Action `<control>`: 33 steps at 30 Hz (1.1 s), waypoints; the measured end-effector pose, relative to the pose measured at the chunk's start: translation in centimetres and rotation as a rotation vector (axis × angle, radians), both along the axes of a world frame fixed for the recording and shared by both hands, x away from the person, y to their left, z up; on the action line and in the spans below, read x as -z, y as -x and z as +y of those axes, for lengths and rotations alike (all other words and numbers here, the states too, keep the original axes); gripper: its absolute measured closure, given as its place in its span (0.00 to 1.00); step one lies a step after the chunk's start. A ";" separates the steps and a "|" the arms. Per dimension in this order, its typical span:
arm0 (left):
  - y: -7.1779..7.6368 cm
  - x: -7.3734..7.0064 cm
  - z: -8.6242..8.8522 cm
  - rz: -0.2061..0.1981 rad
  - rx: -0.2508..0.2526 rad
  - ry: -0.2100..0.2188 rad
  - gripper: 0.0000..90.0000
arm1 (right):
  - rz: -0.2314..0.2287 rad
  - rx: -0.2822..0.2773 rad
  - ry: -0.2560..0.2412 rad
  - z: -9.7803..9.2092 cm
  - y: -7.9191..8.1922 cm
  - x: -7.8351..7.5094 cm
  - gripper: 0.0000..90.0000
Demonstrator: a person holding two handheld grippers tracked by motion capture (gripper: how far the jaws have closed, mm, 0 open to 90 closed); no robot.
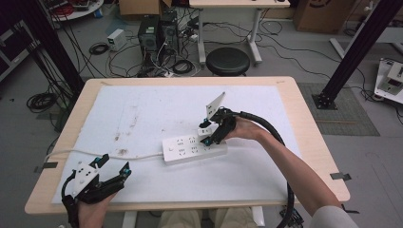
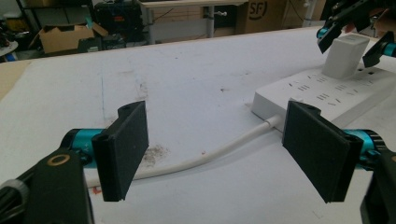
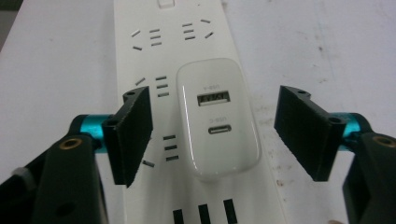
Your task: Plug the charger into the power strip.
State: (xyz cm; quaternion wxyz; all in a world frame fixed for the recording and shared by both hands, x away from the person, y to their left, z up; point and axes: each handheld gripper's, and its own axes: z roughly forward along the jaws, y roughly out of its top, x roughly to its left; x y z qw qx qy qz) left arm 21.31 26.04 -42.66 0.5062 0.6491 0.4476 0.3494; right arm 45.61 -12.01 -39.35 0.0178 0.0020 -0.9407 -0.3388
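A white power strip [image 1: 194,148] lies mid-table on a white mat, its cable [image 1: 102,154] running off to the left. A white USB charger [image 3: 217,116] stands plugged into the strip [image 3: 154,51]. My right gripper [image 1: 206,134] hovers right over the charger [image 1: 205,130], open, with a jaw on each side and gaps to both. My left gripper [image 1: 111,165] rests open near the table's front left corner, pointing toward the strip [image 2: 327,91] and holding nothing. From there the charger [image 2: 343,56] and cable [image 2: 205,156] show ahead.
The white mat [image 1: 142,114] covers most of the wooden table [image 1: 304,118] and has dirty smudges left of centre. Beyond the far edge stand a black stool [image 1: 228,61], computer towers and loose floor cables. Black frame posts rise at both sides.
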 end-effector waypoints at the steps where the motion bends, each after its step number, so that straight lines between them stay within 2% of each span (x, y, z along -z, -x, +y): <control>1: -0.1 0.0 -0.1 0.000 0.001 0.004 0.25 | -0.005 0.018 -0.012 -0.2 0.1 -0.1 0.30; 5: -0.4 0.0 -0.2 -0.001 0.010 -0.007 0.25 | 0.009 0.140 -0.049 -1.7 0.8 -0.3 0.25; 7: -0.6 -0.1 -0.1 0.000 0.013 -0.009 0.25 | -0.008 0.188 -0.085 -2.7 1.3 -0.5 0.25; 8: -0.6 -0.1 -0.1 0.000 0.013 -0.009 0.25 | -0.008 0.188 -0.085 -2.7 1.3 -0.5 0.25; 9: -0.9 -0.2 0.0 0.002 0.013 -0.007 0.25 | -0.029 0.264 -0.131 -4.2 2.3 -0.9 0.25; 11: -1.1 -0.2 0.1 -0.004 0.015 -0.006 0.25 | -0.039 0.281 -0.141 -4.4 2.5 -0.9 0.26; 13: -1.3 -0.2 0.1 0.000 0.016 -0.002 0.25 | -0.060 0.330 -0.164 -5.4 3.2 -1.2 0.25; 14: -1.4 -0.3 0.1 -0.001 0.017 0.001 0.25 | -0.070 0.376 -0.180 -6.1 3.7 -1.4 0.25; 15: -1.6 -0.3 0.1 -0.001 0.019 0.004 0.25 | -0.070 0.376 -0.180 -6.1 3.7 -1.4 0.25; 17: -1.8 -0.3 0.2 0.000 0.024 -0.002 0.25 | -0.074 0.426 -0.204 -6.7 4.1 -1.5 0.25; 18: -1.9 -0.4 0.2 0.001 0.024 -0.001 0.25 | -0.086 0.473 -0.236 -7.3 4.4 -1.6 0.25; 19: -2.0 -0.4 0.2 -0.001 0.024 -0.003 0.25 | -0.086 0.473 -0.236 -7.3 4.4 -1.6 0.25; 20: -2.2 -0.4 0.2 -0.002 0.027 -0.003 0.25 | -0.097 0.518 -0.271 -7.9 4.9 -1.5 0.25; 22: -2.3 -0.5 0.2 -0.002 0.034 0.002 0.25 | -0.099 0.560 -0.291 -8.5 5.6 -1.3 0.25; 24: -2.5 -0.6 0.2 -0.004 0.036 -0.001 0.25 | -0.109 0.577 -0.300 -8.8 5.8 -1.2 0.25; 30: -2.8 -0.6 0.1 -0.006 0.031 0.001 0.25 | -0.115 0.674 -0.370 -10.7 7.4 -0.6 0.24; 31: -2.8 -0.6 0.1 -0.006 0.031 0.001 0.25 | -0.115 0.674 -0.370 -10.7 7.4 -0.6 0.24; 32: -2.9 -0.6 0.0 -0.004 0.028 0.005 0.25 | -0.113 0.729 -0.422 -11.8 8.5 -0.3 0.24; 33: -2.9 -0.7 0.0 -0.003 0.034 0.004 0.25 | -0.113 0.729 -0.422 -11.8 8.5 -0.3 0.24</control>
